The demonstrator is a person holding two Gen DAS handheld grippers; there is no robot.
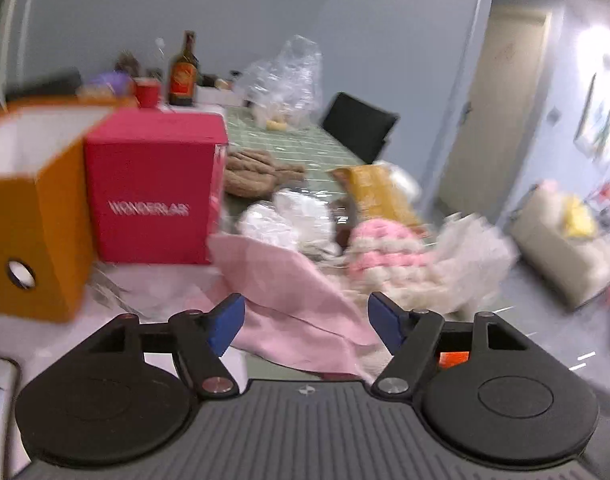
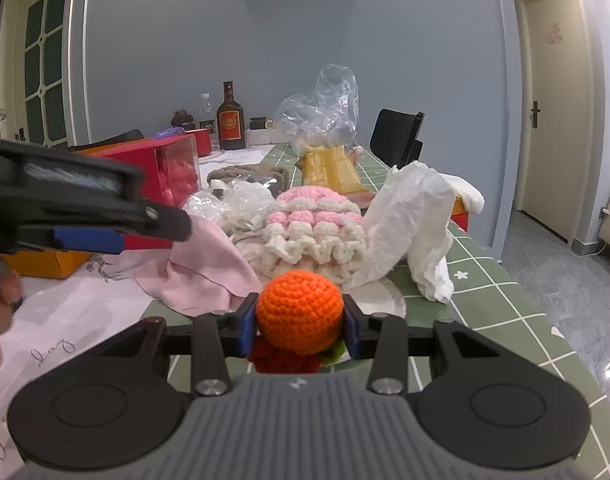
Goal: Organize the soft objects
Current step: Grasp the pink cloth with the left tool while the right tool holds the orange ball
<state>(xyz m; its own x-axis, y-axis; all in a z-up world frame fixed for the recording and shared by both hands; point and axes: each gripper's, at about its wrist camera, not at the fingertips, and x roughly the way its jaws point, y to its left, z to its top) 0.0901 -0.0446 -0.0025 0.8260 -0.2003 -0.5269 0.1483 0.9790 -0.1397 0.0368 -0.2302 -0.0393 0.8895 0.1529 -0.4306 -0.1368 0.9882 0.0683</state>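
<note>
My right gripper (image 2: 301,326) is shut on an orange crocheted ball (image 2: 300,312) with red and green crochet under it, held above the table's near edge. My left gripper (image 1: 306,320) is open and empty, hovering just above a pink cloth (image 1: 289,292); it also shows from the side in the right wrist view (image 2: 105,236), over the same cloth (image 2: 201,268). A pink-and-cream crocheted piece (image 2: 317,232) lies behind the ball and shows in the left wrist view (image 1: 389,256). A white crumpled cloth (image 2: 413,224) stands to its right. A brown knitted item (image 1: 257,172) lies further back.
An open orange box (image 1: 29,216) and a red box (image 1: 157,184) stand at the left. A yellow packet (image 2: 333,168), clear plastic bags (image 2: 321,112), a brown bottle (image 2: 229,120) and a red cup (image 1: 147,94) sit further back. A black chair (image 2: 397,136) is beside the green-tiled table (image 2: 485,292).
</note>
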